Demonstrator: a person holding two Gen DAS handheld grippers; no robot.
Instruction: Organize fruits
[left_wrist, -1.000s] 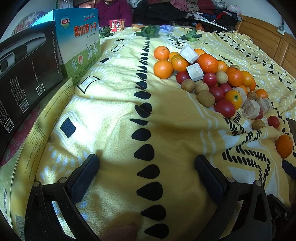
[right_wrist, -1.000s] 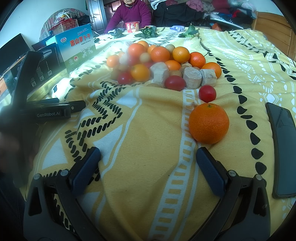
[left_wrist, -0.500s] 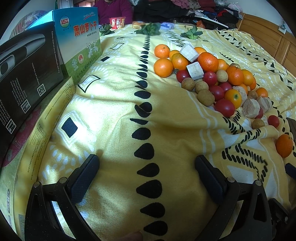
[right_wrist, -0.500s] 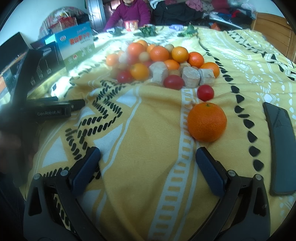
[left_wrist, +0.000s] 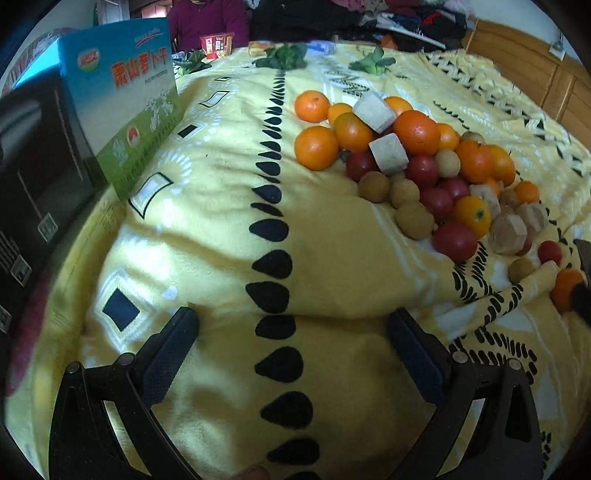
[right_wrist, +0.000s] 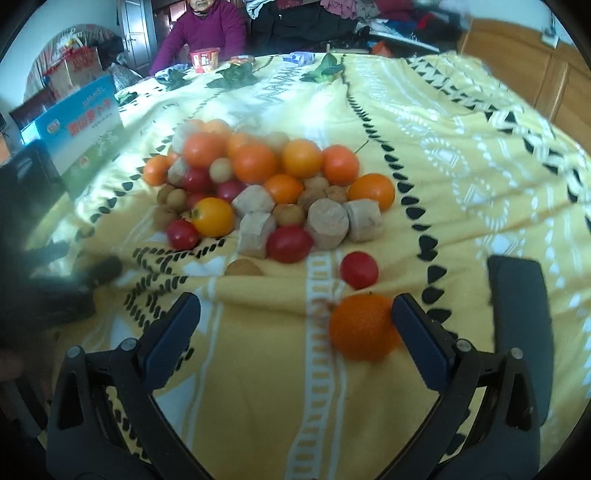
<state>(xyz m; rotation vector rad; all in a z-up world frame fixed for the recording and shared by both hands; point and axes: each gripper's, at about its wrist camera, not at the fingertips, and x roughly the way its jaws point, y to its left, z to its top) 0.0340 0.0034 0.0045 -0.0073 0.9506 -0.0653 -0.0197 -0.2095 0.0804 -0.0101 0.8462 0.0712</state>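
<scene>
Yellow blanket (left_wrist: 332, 258) with black teardrop and white patterns covers the whole work surface in both wrist views.

Nearest the right wrist camera, the right gripper (right_wrist: 295, 317) has its two dark fingers spread wide, holding nothing. A lone orange (right_wrist: 364, 326) lies on the blanket between them, just beside the right-hand finger; contact cannot be judged. A dark flat phone (right_wrist: 517, 325) lies to the right of that finger. Just beyond the orange sits a single small red tomato (right_wrist: 359, 269), and a small brown longan (right_wrist: 242, 267) lies to its left, half hidden by a fold.

Farther on is the fruit pile (right_wrist: 266, 184): oranges, red tomatoes, brown longans and pale beige cut chunks, heaped together and touching.

In the left wrist view, the left gripper (left_wrist: 291, 332) is also spread wide and empty, over bare blanket, with the same pile up and to its right and well apart from it.

At the left edge stands a blue and green carton (left_wrist: 125, 107) with red Chinese lettering, beside a black box (left_wrist: 33, 158). Beyond the pile, green leafy sprigs (right_wrist: 321, 72) lie on the blanket. At the far side sits a person in a purple top (right_wrist: 203, 37), with heaped clothing (right_wrist: 332, 14) behind.
</scene>
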